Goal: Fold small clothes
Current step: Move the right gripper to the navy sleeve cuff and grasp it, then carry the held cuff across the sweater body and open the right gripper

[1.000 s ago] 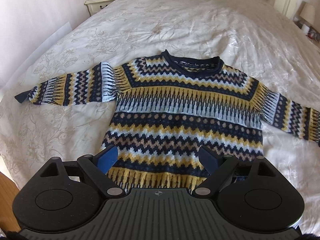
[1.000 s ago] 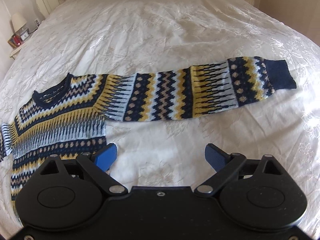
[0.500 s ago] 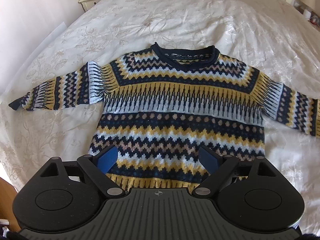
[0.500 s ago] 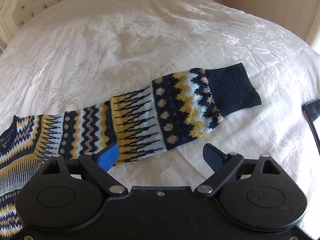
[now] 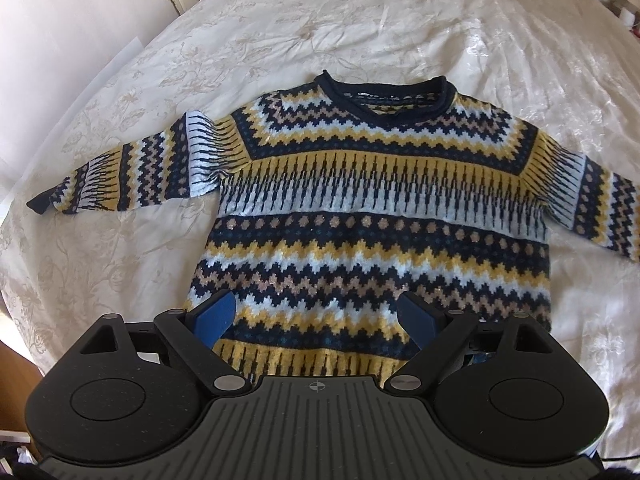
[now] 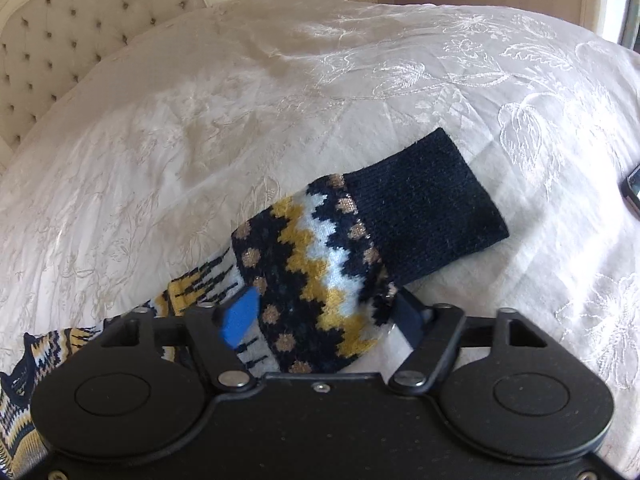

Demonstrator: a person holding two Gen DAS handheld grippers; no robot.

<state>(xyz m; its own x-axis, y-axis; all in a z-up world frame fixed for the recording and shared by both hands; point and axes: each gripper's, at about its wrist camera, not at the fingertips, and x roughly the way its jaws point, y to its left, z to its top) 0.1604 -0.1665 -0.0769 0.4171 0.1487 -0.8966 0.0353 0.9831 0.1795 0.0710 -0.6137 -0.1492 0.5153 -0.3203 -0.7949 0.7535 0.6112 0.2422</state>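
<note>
Lying flat on the bed (image 5: 360,32): sweater (image 5: 372,216). Left tongs (image 5: 316,320) hovering apart over hem; right tongs (image 6: 320,316) straddling sleeve (image 6: 360,248), apart.

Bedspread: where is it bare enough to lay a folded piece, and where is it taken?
Bare: the bedspread between the sweater's collar and the headboard, and past the navy cuff on the right. Taken: the middle, under the sweater with both sleeves out. The right gripper straddles that sleeve.
</note>
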